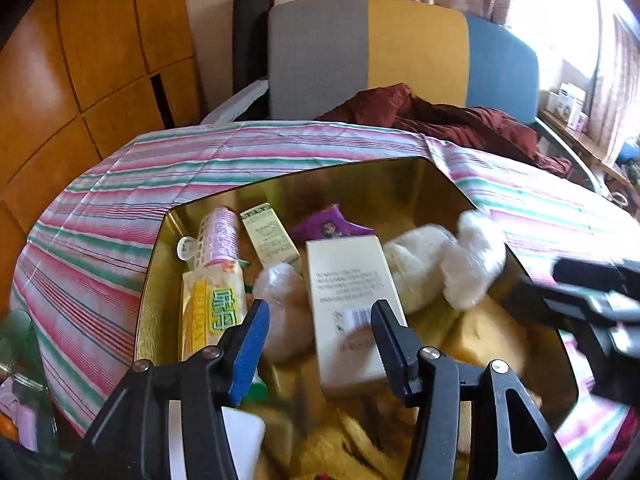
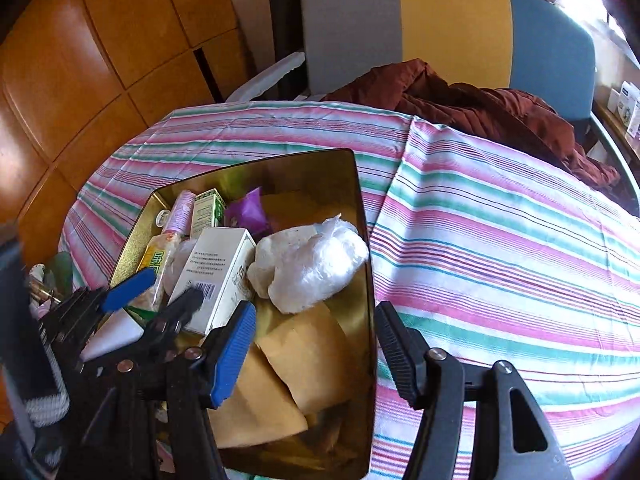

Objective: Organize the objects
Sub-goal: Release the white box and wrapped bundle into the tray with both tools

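Glossy gold metal tin [image 2: 362, 240], crinkly clear plastic bag [image 2: 316, 264], matt cardboard box [image 1: 348, 304], striped woven tablecloth [image 2: 500, 240], polished wood panelling [image 1: 80, 60]

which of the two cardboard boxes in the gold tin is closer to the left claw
The larger cream box with the barcode, lying flat right between the open left claw fingers. The smaller green-trimmed box sits farther back, beside the pink roll.

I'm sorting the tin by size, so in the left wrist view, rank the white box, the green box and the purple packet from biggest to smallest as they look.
1. White box, though it lies nearest the camera.
2. Green box.
3. Purple packet, partly hidden behind the white box, so unsure against the green box.
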{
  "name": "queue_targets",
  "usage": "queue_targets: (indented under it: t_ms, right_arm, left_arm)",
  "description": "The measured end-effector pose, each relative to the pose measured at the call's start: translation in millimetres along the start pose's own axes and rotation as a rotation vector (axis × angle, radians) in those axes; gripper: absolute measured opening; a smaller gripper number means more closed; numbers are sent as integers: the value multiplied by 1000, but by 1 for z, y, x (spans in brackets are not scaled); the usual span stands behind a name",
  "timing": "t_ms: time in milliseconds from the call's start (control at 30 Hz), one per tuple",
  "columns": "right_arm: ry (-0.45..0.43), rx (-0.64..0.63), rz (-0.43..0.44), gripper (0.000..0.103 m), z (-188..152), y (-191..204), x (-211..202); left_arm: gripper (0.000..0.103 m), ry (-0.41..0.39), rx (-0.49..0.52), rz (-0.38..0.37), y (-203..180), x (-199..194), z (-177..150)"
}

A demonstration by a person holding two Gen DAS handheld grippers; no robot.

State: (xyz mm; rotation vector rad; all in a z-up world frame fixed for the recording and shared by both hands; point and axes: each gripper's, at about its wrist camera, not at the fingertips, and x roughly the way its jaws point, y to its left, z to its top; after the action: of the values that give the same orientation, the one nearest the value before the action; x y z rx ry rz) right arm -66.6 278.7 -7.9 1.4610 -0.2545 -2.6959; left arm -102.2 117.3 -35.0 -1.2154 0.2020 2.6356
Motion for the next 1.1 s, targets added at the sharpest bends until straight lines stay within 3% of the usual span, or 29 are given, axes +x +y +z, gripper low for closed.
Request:
queue_targets:
  t_ms: [200,500,867,1100]
  right_arm:
    - [-23,-12,5,63,-7,3,-11]
    - [-25,-36,-11,65,-21,14,-12]
    - [-69,-60,-86,71,-39,21,-26]
    - [-156,-95,-169,73,-51,31,-44]
  left_arm:
    - [54,-42,-28,-30,5,-22,-1]
    - [63,-106,-76,-35,13,-65,-13]
    - [74,-130,-129,-41,16,-98,-34]
    - [96,-130,-144,-28,16,-107,-48]
